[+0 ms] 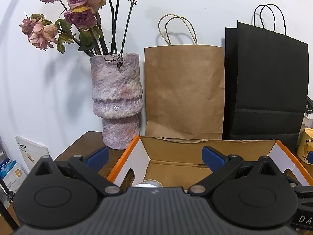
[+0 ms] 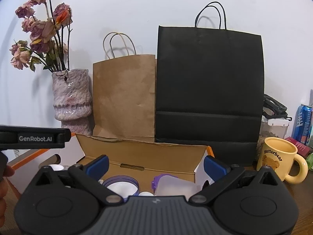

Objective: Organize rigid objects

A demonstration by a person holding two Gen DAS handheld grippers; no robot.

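Right wrist view, corrugated cardboard box [image 2: 140,156], round purple-rimmed lid [image 2: 121,186], glossy yellow mug [image 2: 277,156]

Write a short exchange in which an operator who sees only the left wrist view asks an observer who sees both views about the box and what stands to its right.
Operator: In the cardboard box I see only a white round top. Is anything else inside?
Observer: Yes, a translucent tub with a purple piece on it lies towards the box's right end.
Operator: A mug is cut off at my right edge. Is anything beyond it?
Observer: A blue can stands upright further right and behind the mug.
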